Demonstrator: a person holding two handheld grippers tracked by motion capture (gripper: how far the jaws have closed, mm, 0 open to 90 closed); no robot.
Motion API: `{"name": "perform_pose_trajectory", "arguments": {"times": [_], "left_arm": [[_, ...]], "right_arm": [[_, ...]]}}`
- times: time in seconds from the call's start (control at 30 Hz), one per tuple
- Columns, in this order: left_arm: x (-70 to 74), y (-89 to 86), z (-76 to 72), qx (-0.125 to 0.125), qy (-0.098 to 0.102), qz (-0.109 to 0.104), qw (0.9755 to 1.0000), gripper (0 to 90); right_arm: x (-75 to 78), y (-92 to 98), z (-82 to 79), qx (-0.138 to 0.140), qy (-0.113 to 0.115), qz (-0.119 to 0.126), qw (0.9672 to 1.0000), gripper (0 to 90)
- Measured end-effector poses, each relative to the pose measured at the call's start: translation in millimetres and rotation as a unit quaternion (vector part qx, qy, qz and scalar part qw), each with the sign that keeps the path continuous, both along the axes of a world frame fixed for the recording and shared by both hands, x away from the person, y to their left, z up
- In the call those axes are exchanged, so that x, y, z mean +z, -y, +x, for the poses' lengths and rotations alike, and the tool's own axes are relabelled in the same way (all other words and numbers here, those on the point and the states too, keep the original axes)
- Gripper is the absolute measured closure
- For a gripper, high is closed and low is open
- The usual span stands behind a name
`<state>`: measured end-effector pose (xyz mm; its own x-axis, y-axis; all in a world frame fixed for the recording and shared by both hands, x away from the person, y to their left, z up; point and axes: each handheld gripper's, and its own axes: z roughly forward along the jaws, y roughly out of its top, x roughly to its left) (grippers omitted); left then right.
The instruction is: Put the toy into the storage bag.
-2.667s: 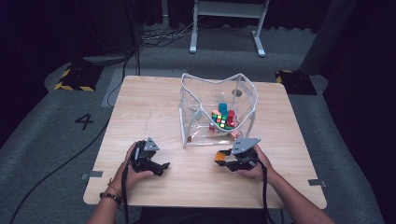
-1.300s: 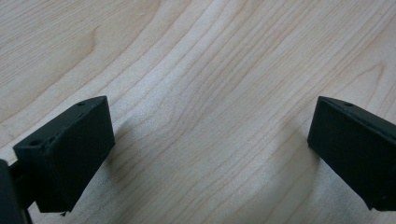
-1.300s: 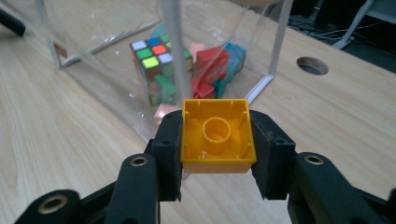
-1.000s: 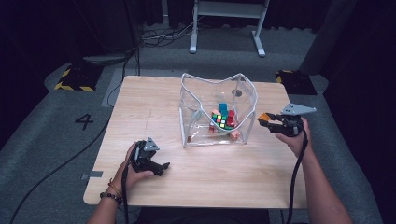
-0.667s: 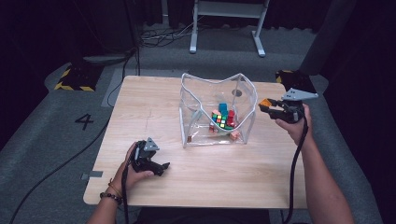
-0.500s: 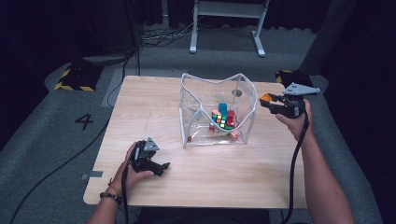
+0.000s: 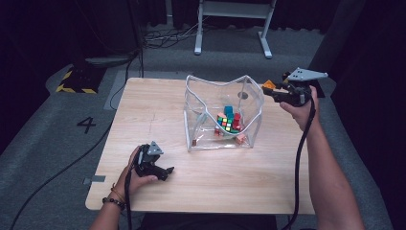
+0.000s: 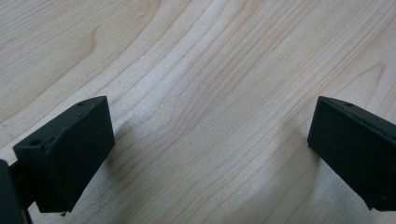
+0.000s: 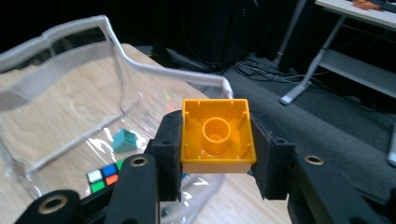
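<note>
An orange-yellow block point(image 9: 217, 135) is framed by black jaws; a clear bag point(image 7: 222, 115) is edged with white piping. Inside it a multicoloured cube point(image 7: 225, 122) is seen — green, blue, white and red squares on black — beside a teal block point(image 9: 123, 140). The table point(image 7: 158, 105) is pale wood, finely grained — the floor grey

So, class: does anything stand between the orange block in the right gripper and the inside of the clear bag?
Only the bag's rim. The right gripper holds the orange block just outside the clear bag, whose open mouth faces up.
</note>
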<state>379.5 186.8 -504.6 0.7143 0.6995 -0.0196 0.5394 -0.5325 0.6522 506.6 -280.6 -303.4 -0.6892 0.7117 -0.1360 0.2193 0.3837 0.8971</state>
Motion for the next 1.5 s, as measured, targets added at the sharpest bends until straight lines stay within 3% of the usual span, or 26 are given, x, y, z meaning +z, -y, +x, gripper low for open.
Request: {"name": "perform_pose_trajectory", "arguments": {"times": [0.3, 0.5, 0.67, 0.83, 1.07, 1.33, 1.43, 1.47, 1.5], "left_arm": [[0.0, 0.0, 0.0, 0.0, 0.0, 0.0, 1.0, 0.6], [-0.3, 0.2, -0.1, -0.001, -0.003, -0.002, 1.0, 0.6], [0.0, 0.0, 0.0, 0.0, 0.0, 0.0, 1.0, 0.7], [-0.4, 0.3, -0.1, -0.002, -0.004, -0.003, 1.0, 0.6], [-0.4, 0.3, -0.1, -0.001, -0.004, -0.003, 1.0, 0.6], [-0.4, 0.4, -0.1, -0.002, -0.004, -0.004, 1.0, 0.6], [-0.7, 0.5, -0.1, -0.001, -0.003, -0.004, 1.0, 0.6], [-0.5, 0.3, 0.1, -0.003, -0.004, -0.004, 1.0, 0.6], [-0.5, 0.3, 0.1, -0.003, -0.004, -0.004, 1.0, 0.6]], "right_arm": [[12.1, -27.2, 3.5, 0.035, -0.004, -0.006, 0.9994, 59.1], [15.4, -51.0, 5.5, 0.075, -0.007, -0.014, 0.9971, 59.0], [12.8, -71.5, 10.5, 0.105, -0.012, -0.044, 0.9934, 59.1], [11.0, -82.0, 13.2, 0.121, -0.017, -0.048, 0.9913, 59.0], [5.5, -104.2, 20.0, 0.144, -0.038, -0.081, 0.9855, 59.0], [1.7, -113.3, 31.8, 0.151, -0.061, -0.096, 0.9819, 59.0], [1.1, -116.9, 34.2, 0.152, -0.068, -0.116, 0.9793, 59.0], [0.1, -120.0, 35.5, 0.15, -0.073, -0.135, 0.9766, 59.0], [0.1, -120.0, 35.5, 0.15, -0.073, -0.135, 0.9766, 59.0]]}}
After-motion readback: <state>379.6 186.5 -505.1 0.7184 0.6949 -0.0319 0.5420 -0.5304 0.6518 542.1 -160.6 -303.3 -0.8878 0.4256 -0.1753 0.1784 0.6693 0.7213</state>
